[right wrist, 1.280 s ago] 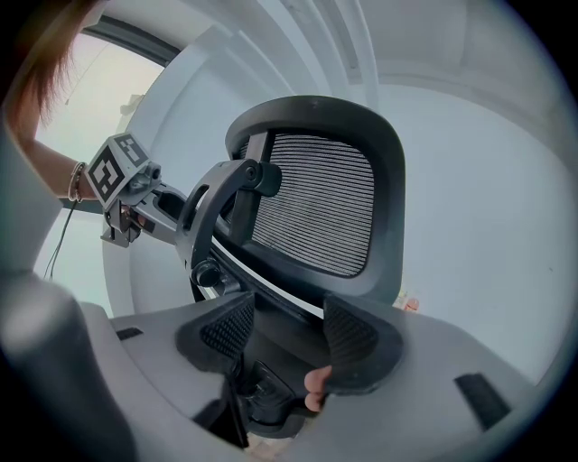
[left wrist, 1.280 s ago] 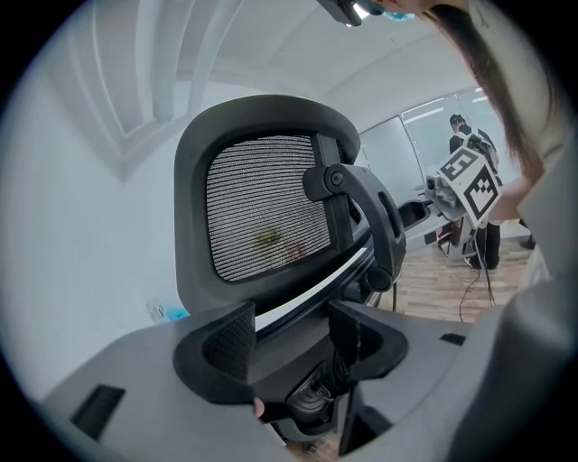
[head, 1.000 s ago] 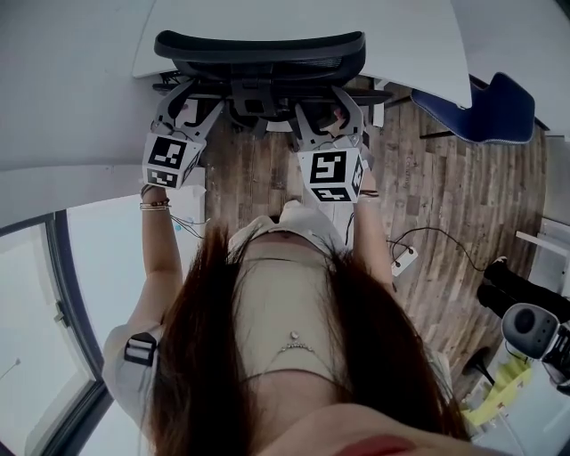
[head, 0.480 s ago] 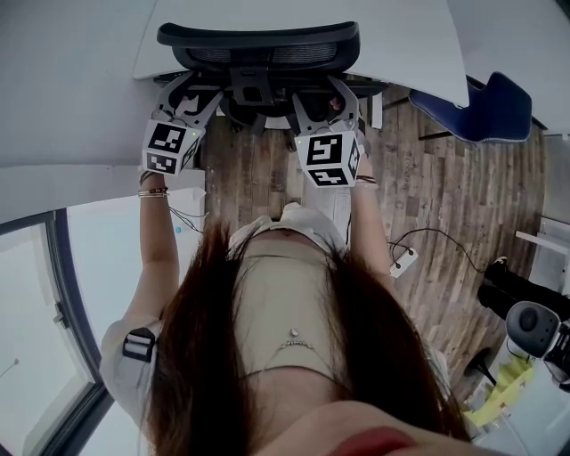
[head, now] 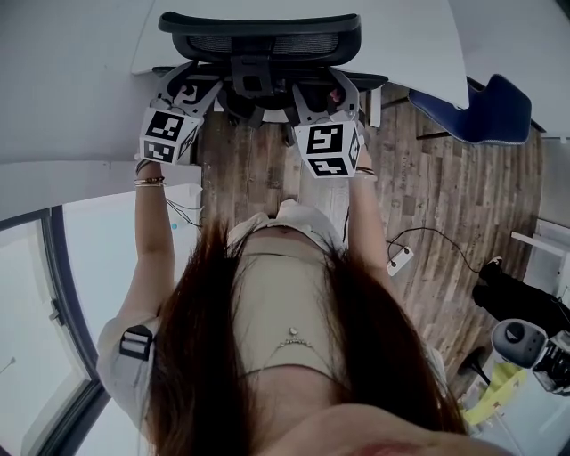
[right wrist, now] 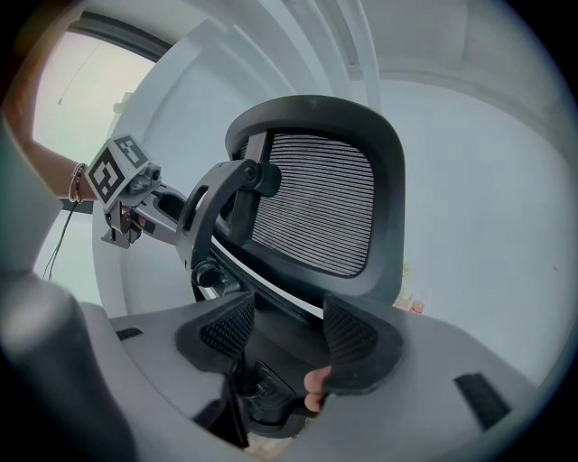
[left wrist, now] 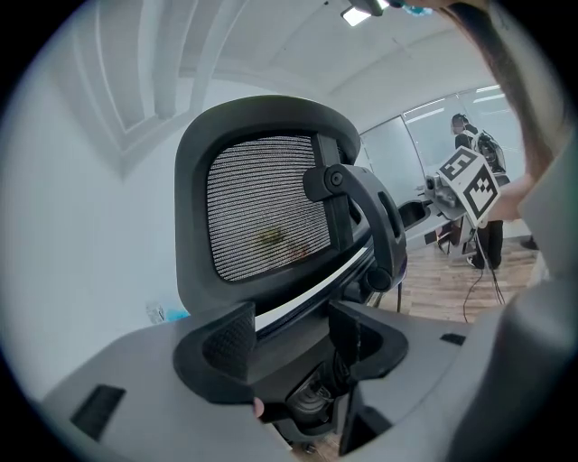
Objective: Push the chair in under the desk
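Observation:
The black mesh-backed chair (head: 258, 27) stands at the white desk (head: 401, 36), its seat hidden beneath the desktop. My left gripper (head: 190, 89) and right gripper (head: 319, 92) are side by side against the rear of the chair, just below the backrest. In the left gripper view the mesh back (left wrist: 262, 212) fills the middle, and the left gripper (left wrist: 289, 338) stands open with the chair's lower frame running between its jaws. In the right gripper view the mesh back (right wrist: 321, 203) is equally close, and the right gripper (right wrist: 284, 338) is open round the same frame.
A blue chair (head: 485, 111) stands at the desk's right end. A white power strip (head: 399, 258) with a black cable lies on the wood floor (head: 454, 205). A white wall and a window panel (head: 36, 294) run along the left. Dark equipment (head: 525, 338) sits at the lower right.
Both grippers and the chair have moved forward toward the desk. The backrest now sits closer to the desktop's edge. The jaws stay open.

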The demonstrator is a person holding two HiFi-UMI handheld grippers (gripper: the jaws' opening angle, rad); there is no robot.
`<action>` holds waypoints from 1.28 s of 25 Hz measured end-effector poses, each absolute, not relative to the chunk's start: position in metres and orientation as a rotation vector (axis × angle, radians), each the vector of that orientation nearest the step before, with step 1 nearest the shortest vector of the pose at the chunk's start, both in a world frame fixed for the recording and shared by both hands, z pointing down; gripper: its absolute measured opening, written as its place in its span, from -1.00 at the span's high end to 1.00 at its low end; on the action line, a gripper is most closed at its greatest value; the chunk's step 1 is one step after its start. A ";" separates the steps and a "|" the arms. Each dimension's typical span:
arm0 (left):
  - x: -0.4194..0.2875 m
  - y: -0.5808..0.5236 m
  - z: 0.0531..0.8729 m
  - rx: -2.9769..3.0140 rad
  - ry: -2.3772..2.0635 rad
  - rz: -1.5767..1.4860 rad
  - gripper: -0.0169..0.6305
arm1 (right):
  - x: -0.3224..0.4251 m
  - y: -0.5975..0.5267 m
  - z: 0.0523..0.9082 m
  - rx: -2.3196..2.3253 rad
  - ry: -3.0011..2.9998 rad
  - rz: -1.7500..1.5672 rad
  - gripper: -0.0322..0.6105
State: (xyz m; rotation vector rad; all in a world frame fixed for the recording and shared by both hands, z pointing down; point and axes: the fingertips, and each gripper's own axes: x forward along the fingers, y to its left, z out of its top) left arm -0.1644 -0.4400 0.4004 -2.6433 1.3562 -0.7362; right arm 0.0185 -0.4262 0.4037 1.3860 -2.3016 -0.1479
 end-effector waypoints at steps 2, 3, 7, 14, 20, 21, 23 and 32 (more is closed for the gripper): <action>-0.164 -0.439 0.399 -2.646 1.355 -0.737 0.21 | 0.019 -0.425 0.402 1.388 -2.304 -0.152 0.12; -0.164 -0.439 0.399 -2.648 1.354 -0.739 0.21 | 0.019 -0.425 0.402 1.389 -2.306 -0.154 0.12; -0.165 -0.441 0.402 -2.650 1.356 -0.732 0.21 | 0.018 -0.426 0.405 1.387 -2.309 -0.158 0.12; -0.166 -0.443 0.404 -2.643 1.361 -0.725 0.21 | 0.018 -0.429 0.408 1.381 -2.314 -0.163 0.12; -0.166 -0.443 0.406 -2.645 1.371 -0.711 0.21 | 0.017 -0.430 0.409 1.379 -2.315 -0.162 0.12; -0.166 -0.443 0.406 -2.644 1.371 -0.707 0.20 | 0.017 -0.430 0.410 1.379 -2.316 -0.163 0.12; -0.166 -0.444 0.406 -2.639 1.373 -0.707 0.20 | 0.017 -0.431 0.409 1.377 -2.319 -0.168 0.12; -0.167 -0.442 0.406 -2.635 1.390 -0.713 0.20 | 0.016 -0.432 0.408 1.365 -2.322 -0.159 0.12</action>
